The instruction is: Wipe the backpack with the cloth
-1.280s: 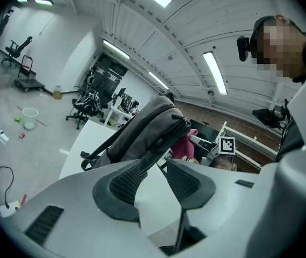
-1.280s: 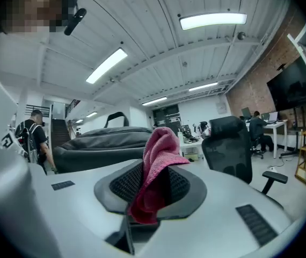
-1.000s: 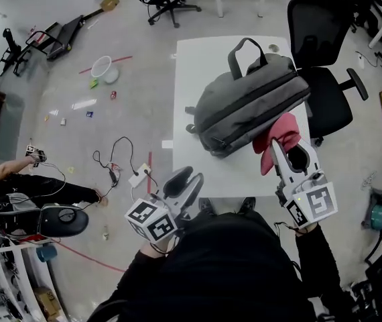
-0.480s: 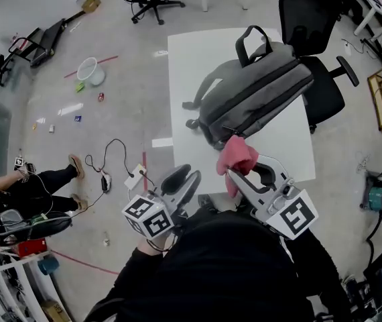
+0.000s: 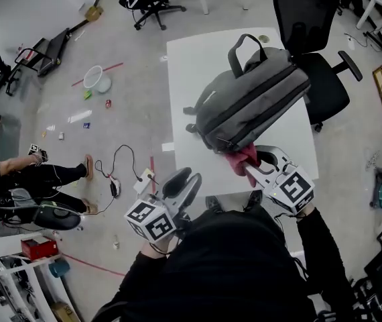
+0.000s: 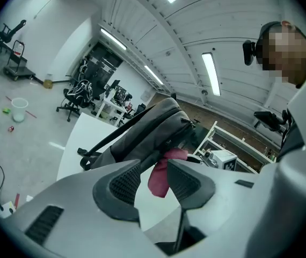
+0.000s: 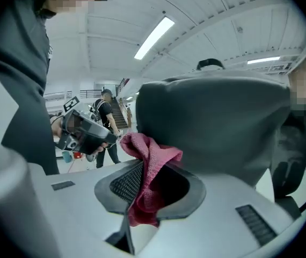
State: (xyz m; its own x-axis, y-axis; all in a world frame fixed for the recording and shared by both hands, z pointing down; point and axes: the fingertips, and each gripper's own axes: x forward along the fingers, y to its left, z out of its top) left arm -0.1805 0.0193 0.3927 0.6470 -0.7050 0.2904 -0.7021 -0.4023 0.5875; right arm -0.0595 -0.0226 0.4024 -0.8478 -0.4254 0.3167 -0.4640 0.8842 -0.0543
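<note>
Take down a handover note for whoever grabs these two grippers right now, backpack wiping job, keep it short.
Right gripper: shut on the pink cloth, which meets the near end of the grey backpack.
Left gripper: open, empty, off the white table's near edge, clear of the backpack.
Done: cloth in hand and at the backpack.
Left: wipe across its surfaces; how much is already wiped does not show.

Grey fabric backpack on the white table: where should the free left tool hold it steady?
Probably the dark top carry handle: it arches up clear of the grey fabric backpack at its far end, an open loop. Come in from the head view's left, the open left tool's side, away from the pink cloth clamped in the right tool.
</note>
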